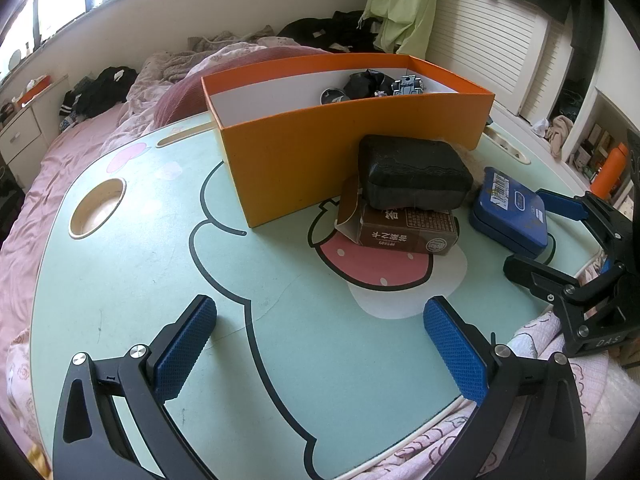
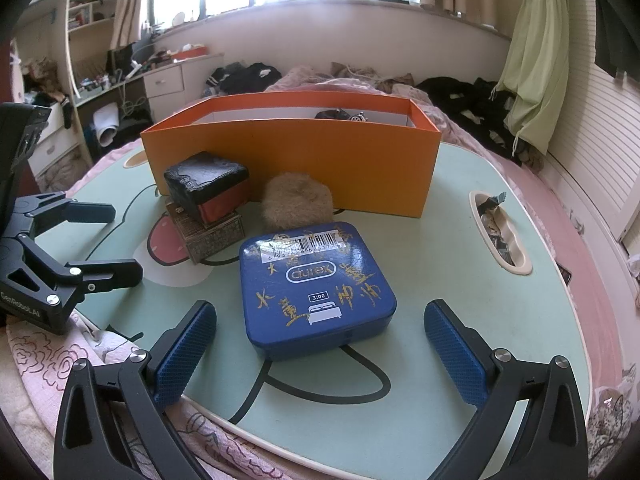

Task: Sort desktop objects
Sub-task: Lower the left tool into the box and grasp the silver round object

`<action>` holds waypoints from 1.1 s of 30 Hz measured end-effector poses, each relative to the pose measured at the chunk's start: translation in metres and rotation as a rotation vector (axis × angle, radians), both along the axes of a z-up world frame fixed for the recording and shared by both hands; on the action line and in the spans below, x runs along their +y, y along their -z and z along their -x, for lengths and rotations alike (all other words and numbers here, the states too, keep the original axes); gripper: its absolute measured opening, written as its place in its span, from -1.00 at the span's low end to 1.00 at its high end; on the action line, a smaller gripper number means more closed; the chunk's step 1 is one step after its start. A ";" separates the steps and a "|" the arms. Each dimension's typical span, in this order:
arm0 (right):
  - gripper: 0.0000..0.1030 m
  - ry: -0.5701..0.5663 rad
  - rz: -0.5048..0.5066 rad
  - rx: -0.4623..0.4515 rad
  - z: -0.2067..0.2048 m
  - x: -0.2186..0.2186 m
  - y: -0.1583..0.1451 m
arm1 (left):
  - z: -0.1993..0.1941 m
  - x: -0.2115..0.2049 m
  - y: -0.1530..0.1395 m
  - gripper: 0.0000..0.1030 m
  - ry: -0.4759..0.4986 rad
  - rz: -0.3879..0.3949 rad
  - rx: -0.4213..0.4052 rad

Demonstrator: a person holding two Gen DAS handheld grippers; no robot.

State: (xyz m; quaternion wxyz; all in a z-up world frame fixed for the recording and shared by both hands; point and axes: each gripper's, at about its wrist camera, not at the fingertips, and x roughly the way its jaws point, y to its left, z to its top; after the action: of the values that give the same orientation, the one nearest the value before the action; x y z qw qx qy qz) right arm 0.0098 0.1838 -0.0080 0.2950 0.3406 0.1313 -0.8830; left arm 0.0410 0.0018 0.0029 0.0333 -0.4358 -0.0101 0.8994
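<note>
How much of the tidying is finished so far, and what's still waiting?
A few small dark items already lie in the orange box. Nothing is in hand: both the left hand-held gripper and the right hand-held gripper are open and empty. Still out on the table: the blue tin, the black case stacked on a brown carton, and a furry puff.

My left wrist camera looks from the near edge of the worktop [image 1: 120, 264] across it, angled rightward at the orange box [image 1: 320, 152]. My right wrist camera sits further right and faces the window, close over the blue tin [image 2: 316, 292]. Both views share the box, the tin [image 1: 510, 212], the stacked black case [image 1: 416, 176] [image 2: 206, 184], and each other's tongs.
</note>
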 end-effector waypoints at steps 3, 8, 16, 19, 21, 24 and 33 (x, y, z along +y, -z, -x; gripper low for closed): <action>1.00 0.000 0.000 0.000 0.000 0.000 0.000 | 0.000 0.000 0.000 1.00 0.000 0.000 0.000; 1.00 0.000 0.000 0.000 0.000 0.000 0.000 | 0.000 0.000 0.000 1.00 -0.001 0.000 0.000; 1.00 0.000 0.001 0.000 -0.001 0.001 0.000 | 0.001 -0.005 0.000 1.00 -0.030 0.005 -0.002; 1.00 0.000 0.000 0.000 -0.001 0.001 0.000 | -0.001 -0.012 -0.016 0.87 -0.056 0.007 0.070; 1.00 0.000 0.000 0.000 -0.001 0.001 0.000 | 0.002 -0.011 -0.038 0.74 -0.046 0.004 0.137; 1.00 0.000 0.001 0.000 -0.001 0.001 0.000 | 0.023 -0.002 -0.078 0.63 0.028 -0.015 0.187; 1.00 0.000 0.001 0.001 -0.002 0.001 0.000 | 0.179 0.007 -0.071 -0.21 0.058 -0.103 -0.131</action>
State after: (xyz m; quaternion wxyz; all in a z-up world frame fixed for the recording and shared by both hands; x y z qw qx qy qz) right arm 0.0116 0.1850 -0.0081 0.2949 0.3400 0.1309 -0.8834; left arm -0.1376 0.0086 0.0738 0.0812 -0.4914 -0.0459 0.8659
